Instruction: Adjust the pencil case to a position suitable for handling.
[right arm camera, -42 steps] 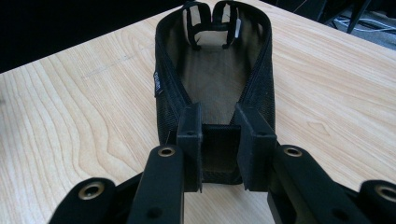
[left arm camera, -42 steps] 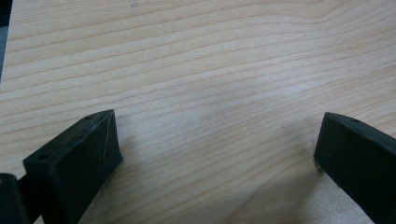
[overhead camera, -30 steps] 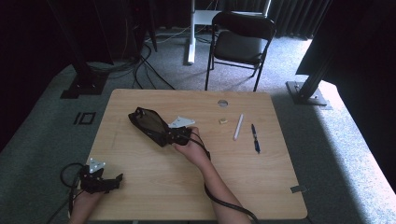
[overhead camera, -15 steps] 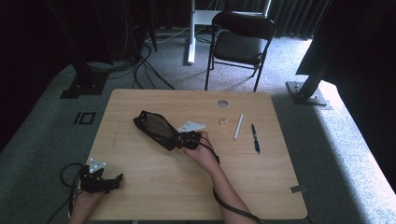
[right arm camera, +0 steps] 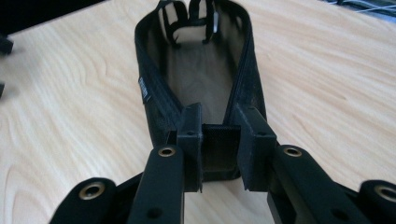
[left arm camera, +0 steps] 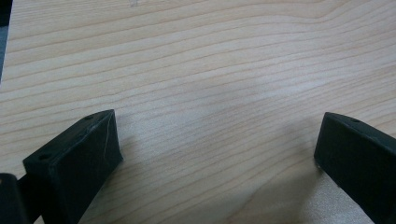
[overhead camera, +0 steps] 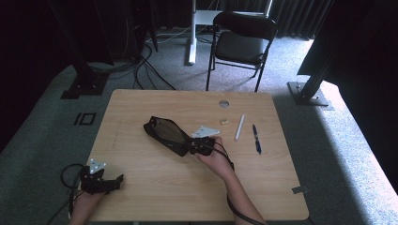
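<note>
While the right gripper (overhead camera: 196, 146) pinches the near end of the black mesh pouch (overhead camera: 165, 134) between its fingers (right arm camera: 191, 140), the pouch lies open at mid-desk (overhead camera: 155, 187), stretching away to the upper left. The left gripper (overhead camera: 112, 182) rests at the desk's near left corner, fingers (left arm camera: 79, 154) spread wide over bare wood.

a lab or studio: black curtains (overhead camera: 300, 14), floor cables (overhead camera: 141, 65), metal stands (overhead camera: 312, 89)

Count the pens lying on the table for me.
2: a white pen and a dark pen, side by side right of the right gripper.
</note>
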